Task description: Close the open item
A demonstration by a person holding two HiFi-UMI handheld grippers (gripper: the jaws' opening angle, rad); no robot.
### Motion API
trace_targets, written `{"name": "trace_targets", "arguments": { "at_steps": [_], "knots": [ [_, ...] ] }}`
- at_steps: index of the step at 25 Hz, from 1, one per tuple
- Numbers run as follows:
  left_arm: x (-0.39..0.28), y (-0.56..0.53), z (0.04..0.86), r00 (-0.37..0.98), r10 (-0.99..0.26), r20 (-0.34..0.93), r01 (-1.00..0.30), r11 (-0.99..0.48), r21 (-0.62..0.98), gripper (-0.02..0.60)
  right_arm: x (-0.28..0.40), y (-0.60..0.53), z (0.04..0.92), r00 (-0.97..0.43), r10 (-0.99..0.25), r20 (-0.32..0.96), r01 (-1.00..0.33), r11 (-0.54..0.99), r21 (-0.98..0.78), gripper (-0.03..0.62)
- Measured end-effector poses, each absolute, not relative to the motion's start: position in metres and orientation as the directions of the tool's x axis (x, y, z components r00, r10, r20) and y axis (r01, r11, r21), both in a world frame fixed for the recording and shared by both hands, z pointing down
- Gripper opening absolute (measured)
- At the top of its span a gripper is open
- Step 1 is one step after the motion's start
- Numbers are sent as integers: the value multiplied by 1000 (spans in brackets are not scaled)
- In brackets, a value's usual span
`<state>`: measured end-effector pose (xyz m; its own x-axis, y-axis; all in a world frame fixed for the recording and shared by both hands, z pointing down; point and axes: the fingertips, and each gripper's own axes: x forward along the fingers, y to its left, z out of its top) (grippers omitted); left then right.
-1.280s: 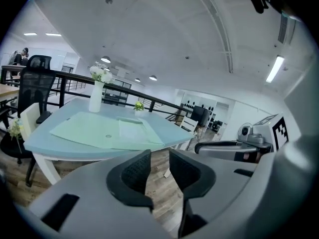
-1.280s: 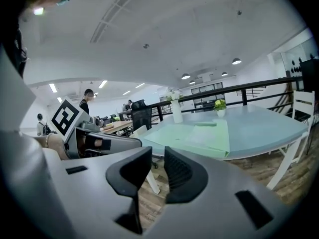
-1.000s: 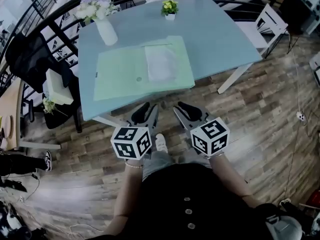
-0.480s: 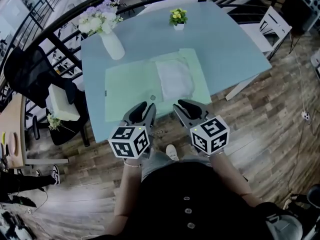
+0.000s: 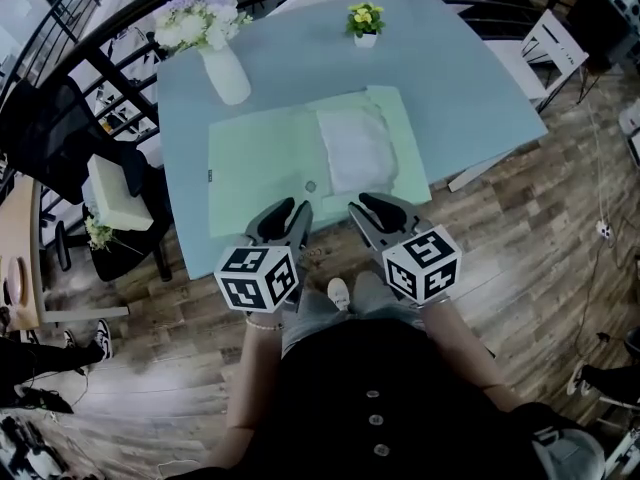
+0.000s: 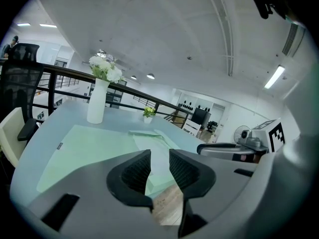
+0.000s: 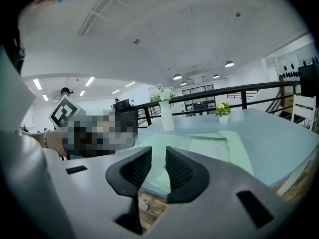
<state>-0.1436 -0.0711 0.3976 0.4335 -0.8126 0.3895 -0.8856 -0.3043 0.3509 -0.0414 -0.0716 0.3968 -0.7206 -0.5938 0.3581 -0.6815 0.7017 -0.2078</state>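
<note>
1. Table (image 5: 470, 88): pale blue top, taken as ref. for all positions; wood floor (image 5: 540, 228) around it.
2. Folder (image 5: 260, 163): light green, lies open and flat on the table, occupying the near-centre of the top w/ its front edge close to the table's near edge. A white sheet (image 5: 355, 148) sits on the half toward the table's right side.
3. Vase (image 5: 228, 73) w/ pale flowers (image 5: 195, 18): upright at the table's far-left corner, just beyond the folder and apart from it.
4. Small potted plant (image 5: 366, 20): at the table's far edge, approx. mid-width, well apart from the folder.
5. Left gripper (image 6: 159, 158): held just off the table's near edge, pointing across the top toward the folder. Jaws slightly apart, narrow gap, nothing between them; folder and floor show through the gap.
6. Right gripper (image 7: 158, 156): beside the left one at the same near edge, likewise aimed at the folder. Jaws a little apart, gap empty, no contact w/ the folder.
7. Black chair (image 5: 50, 128): off the table's left side.
8. White chair (image 5: 545, 43): off the table's right side.
</note>
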Motion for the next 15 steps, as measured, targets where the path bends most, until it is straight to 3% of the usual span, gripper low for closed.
{"name": "trace_targets", "arguments": {
  "at_steps": [15],
  "knots": [
    [-168,-63,433,356,-816,455,-900,-168,402,126,-61,-82,418,-763,-486,427,-600,777,-189,92]
  ]
}}
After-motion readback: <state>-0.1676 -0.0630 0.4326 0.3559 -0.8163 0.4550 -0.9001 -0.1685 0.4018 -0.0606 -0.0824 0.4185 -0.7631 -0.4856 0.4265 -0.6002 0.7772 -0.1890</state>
